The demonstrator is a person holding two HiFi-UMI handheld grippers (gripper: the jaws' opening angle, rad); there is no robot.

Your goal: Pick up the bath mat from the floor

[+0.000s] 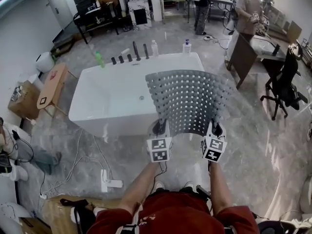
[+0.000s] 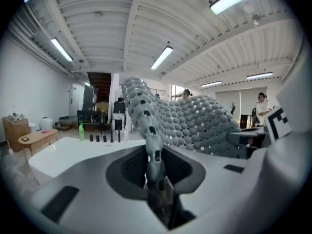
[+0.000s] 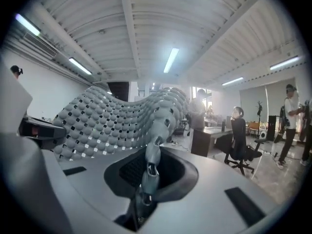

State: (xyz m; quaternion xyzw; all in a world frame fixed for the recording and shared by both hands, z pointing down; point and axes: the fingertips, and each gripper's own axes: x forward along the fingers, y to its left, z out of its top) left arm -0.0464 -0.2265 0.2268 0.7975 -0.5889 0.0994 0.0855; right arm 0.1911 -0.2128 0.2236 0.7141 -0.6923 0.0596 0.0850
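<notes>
The grey perforated bath mat (image 1: 189, 101) hangs in the air, stretched between both grippers over the edge of the white bathtub (image 1: 112, 99). My left gripper (image 1: 160, 130) is shut on the mat's near left corner, and my right gripper (image 1: 214, 132) is shut on its near right corner. In the left gripper view the mat's (image 2: 187, 123) edge runs down into the closed jaws of the left gripper (image 2: 153, 160). The right gripper view shows the mat (image 3: 117, 123) pinched the same way in the right gripper (image 3: 148, 172).
Bottles and black fittings (image 1: 130, 55) line the tub's far rim. A wooden side table (image 1: 51, 84) stands left, a desk (image 1: 253, 50) and black office chair (image 1: 285, 84) right. People (image 1: 248, 11) stand in the background. A power strip and cables (image 1: 109, 182) lie on the floor.
</notes>
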